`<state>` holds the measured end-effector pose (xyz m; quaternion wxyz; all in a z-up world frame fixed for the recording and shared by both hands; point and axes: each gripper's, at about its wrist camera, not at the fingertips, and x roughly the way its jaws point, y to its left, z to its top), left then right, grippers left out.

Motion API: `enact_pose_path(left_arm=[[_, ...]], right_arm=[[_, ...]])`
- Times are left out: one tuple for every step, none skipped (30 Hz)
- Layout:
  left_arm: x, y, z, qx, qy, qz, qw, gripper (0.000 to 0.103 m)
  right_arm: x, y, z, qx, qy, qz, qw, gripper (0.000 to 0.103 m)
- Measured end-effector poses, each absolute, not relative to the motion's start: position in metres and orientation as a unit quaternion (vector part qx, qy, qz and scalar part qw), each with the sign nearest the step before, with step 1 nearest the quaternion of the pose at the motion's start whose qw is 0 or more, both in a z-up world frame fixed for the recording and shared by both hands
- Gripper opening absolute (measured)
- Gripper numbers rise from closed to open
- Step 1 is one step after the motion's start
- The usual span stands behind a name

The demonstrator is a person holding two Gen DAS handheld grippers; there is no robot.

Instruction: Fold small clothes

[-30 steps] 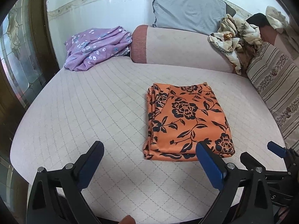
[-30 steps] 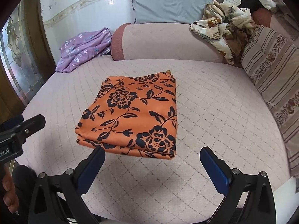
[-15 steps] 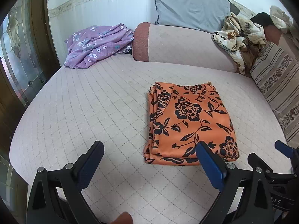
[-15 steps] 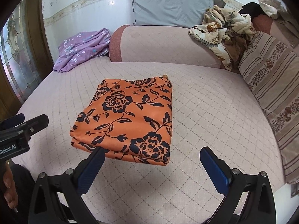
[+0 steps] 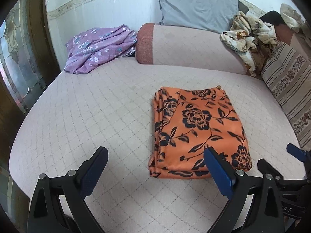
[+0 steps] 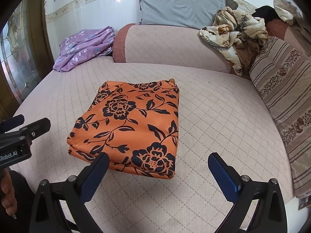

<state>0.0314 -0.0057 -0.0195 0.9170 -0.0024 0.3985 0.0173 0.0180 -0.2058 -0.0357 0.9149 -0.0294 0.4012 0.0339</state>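
Left claw [image 5: 155,163] wide, empty | right claw [image 6: 155,167] wide, empty | orange floral garment [image 6: 130,124] folded flat mid-bed [image 6: 213,112], 12 o'clock of right claw | step: this fold looks finished | next: likely purple garment [image 5: 99,48] at 11 o'clock, needs long reach

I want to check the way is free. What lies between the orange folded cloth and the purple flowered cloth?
Only bare quilted mattress cover lies between the orange folded cloth and the purple flowered cloth; the left wrist view shows it.
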Motion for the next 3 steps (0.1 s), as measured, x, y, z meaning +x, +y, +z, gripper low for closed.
enact_pose_path(left_arm=[[0.0334, -0.0072, -0.0187, 0.0, 0.396, 0.017, 0.918, 0.098], [0.0363, -0.0087, -0.0179, 0.002, 0.394, 0.016, 0.919, 0.099], [0.039, -0.0096, -0.0174, 0.002, 0.394, 0.012, 0.919, 0.098]], right_arm=[[0.0195, -0.2059, -0.0362, -0.029, 0.402, 0.034, 0.915, 0.103], [0.0204, -0.2058, -0.0367, -0.03, 0.402, 0.033, 0.914, 0.103], [0.0225, -0.2059, -0.0376, -0.03, 0.404, 0.032, 0.914, 0.103]])
